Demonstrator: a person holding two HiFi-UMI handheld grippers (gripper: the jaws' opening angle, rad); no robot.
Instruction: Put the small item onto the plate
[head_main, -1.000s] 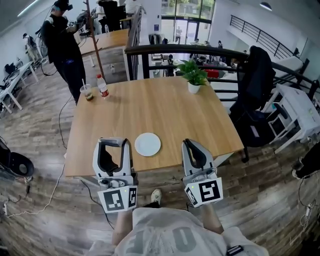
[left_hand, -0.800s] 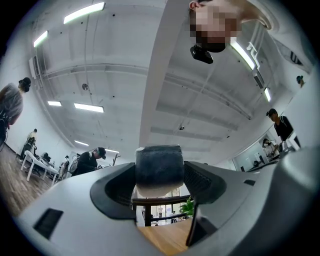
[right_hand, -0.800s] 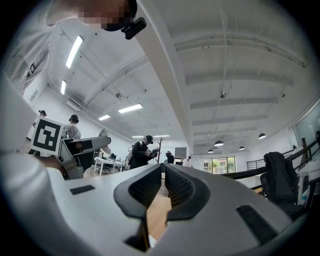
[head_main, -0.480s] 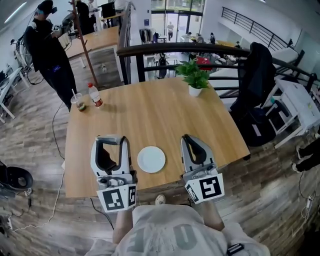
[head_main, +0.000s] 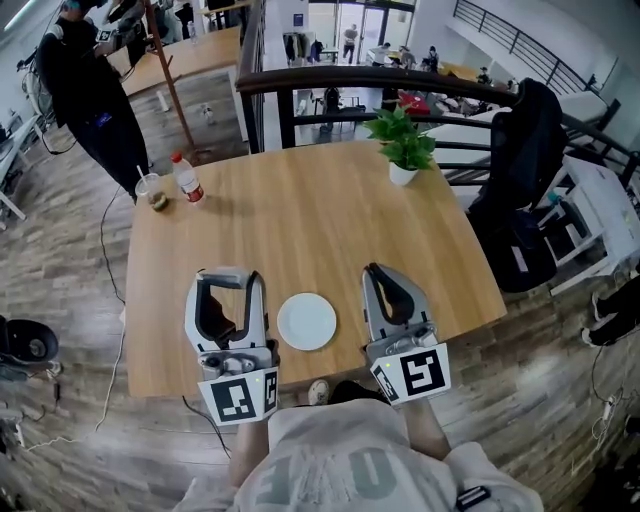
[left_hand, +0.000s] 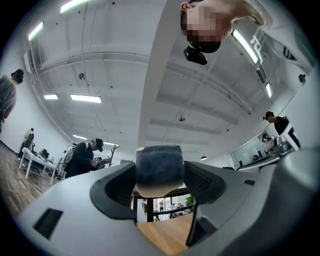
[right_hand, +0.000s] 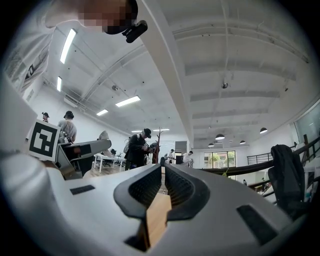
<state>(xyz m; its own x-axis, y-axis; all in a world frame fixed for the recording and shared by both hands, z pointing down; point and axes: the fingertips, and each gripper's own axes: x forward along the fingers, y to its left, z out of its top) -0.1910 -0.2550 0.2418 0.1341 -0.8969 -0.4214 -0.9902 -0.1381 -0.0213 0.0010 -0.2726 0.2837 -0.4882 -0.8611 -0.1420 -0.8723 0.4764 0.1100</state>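
Note:
A round white plate (head_main: 307, 321) lies near the front edge of the wooden table (head_main: 300, 225), between my two grippers. My left gripper (head_main: 227, 292) hovers over the table just left of the plate. It is shut on a small item (left_hand: 159, 169), a dark grey block with a pale underside. The item fills the gap between the pads in the left gripper view. My right gripper (head_main: 388, 290) is just right of the plate, its jaws closed to a thin slit with nothing in them (right_hand: 163, 186). Both grippers point away from me, tilted upward.
A potted plant (head_main: 404, 148) stands at the table's far right edge. A bottle (head_main: 186, 177) and a cup with a straw (head_main: 152, 192) stand at the far left corner. A person (head_main: 85, 88) stands beyond that corner. A black railing (head_main: 400, 82) and a chair with a dark jacket (head_main: 522, 170) are at the right.
The view has shifted forward over the table, so the plate now sits lower in view, level with the grippers. Both grippers keep their pose, and the left one still grips the item.

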